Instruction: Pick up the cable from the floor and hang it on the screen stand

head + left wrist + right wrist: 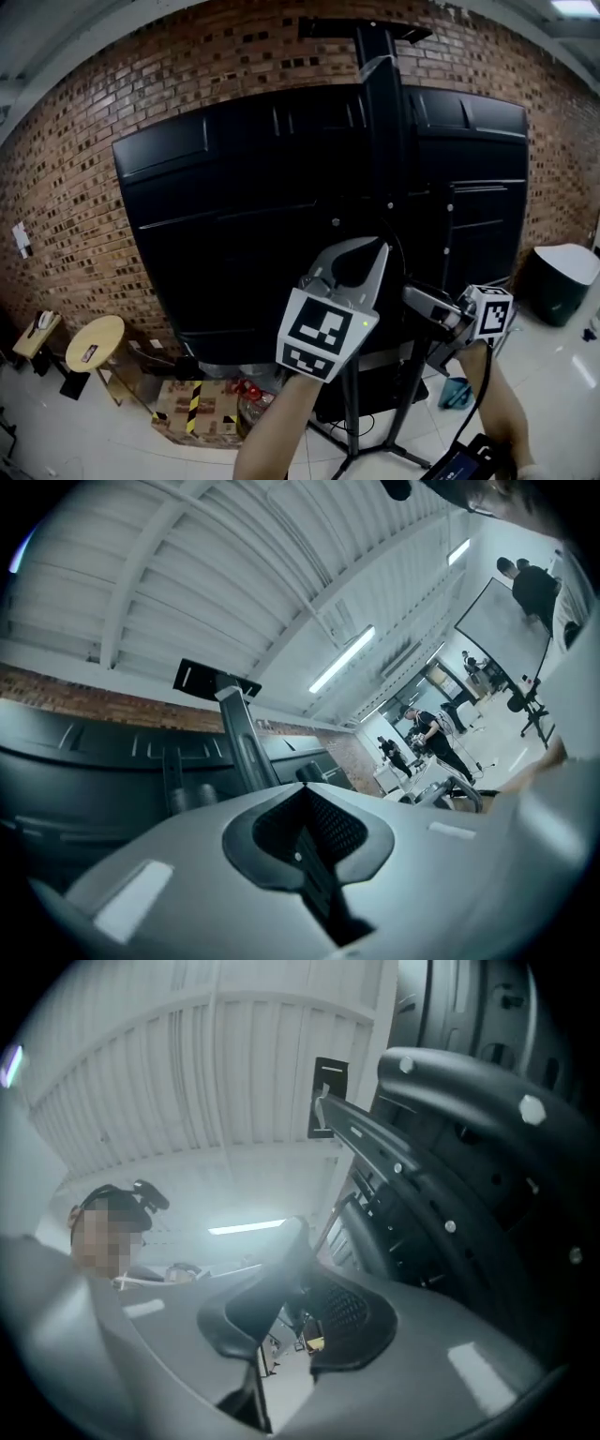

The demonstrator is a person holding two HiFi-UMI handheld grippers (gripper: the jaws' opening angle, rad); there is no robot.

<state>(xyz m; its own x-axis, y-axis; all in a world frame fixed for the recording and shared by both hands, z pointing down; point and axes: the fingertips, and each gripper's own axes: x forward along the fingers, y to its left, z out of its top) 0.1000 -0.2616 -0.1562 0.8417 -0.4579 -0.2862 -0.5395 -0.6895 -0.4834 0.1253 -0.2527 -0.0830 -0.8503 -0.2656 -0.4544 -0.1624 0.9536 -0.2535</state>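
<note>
The big black screen shows its back, mounted on a black stand with an upright pole and floor legs. My left gripper is raised in front of the screen's lower middle, jaws pointing up and shut with nothing between them. My right gripper is just right of the pole and points toward it. Its jaws stand a little apart, and only background shows in the gap. A thin black cable runs down beside my right forearm; its upper end is hidden. The stand's bracket arms loom close.
A brick wall lies behind the screen. A round wooden stool and a taped cardboard box sit at the lower left, and a dark bin at the right. People stand far off in the room.
</note>
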